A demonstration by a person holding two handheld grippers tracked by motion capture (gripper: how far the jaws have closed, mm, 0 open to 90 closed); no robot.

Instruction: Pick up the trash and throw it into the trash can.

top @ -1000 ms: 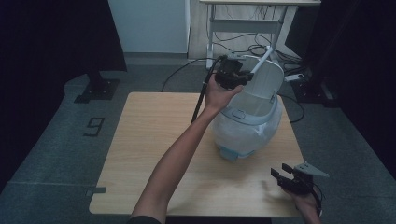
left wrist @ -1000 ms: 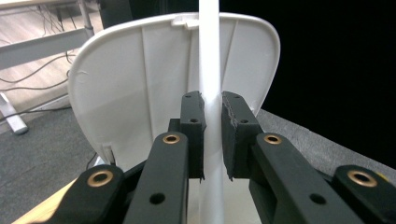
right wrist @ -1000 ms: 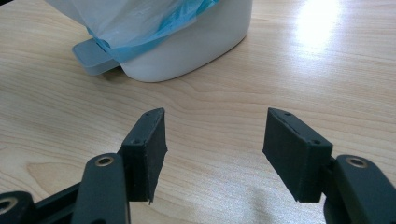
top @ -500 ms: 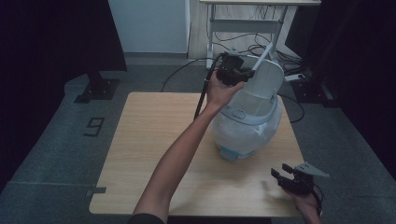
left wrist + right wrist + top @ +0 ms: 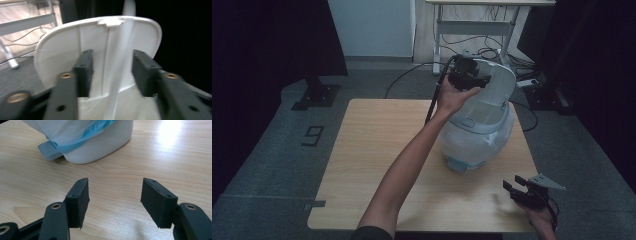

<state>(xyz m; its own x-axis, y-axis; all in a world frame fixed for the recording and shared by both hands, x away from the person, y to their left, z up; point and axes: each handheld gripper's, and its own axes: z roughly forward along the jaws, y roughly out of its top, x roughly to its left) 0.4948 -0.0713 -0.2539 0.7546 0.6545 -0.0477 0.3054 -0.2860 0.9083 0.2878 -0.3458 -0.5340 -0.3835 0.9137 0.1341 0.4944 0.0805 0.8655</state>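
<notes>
A white pedal bin (image 5: 477, 135) lined with a pale blue bag (image 5: 72, 132) stands on the right half of the wooden table (image 5: 377, 150). Its lid (image 5: 499, 87) is raised upright. My left gripper (image 5: 469, 75) is at the lid's top edge. Its jaws have just been opening and now stand apart. In the left gripper view (image 5: 112, 70) a blurred white bar (image 5: 120, 62) and the lid's inner face (image 5: 57, 50) lie between the jaws, clear of the pads. My right gripper (image 5: 512, 187) rests low near the table's front right corner, open (image 5: 113, 195) with nothing in it.
The bin's grey foot pedal (image 5: 48, 151) points toward the right gripper. A metal desk frame (image 5: 477, 30) with loose cables stands on the floor behind the table. Bare wood stretches over the table's left half.
The left gripper has shifted slightly to the right along the lid's top edge. The slanted white bar that stuck up above the lid is gone from the high view. The right gripper has kept still.
</notes>
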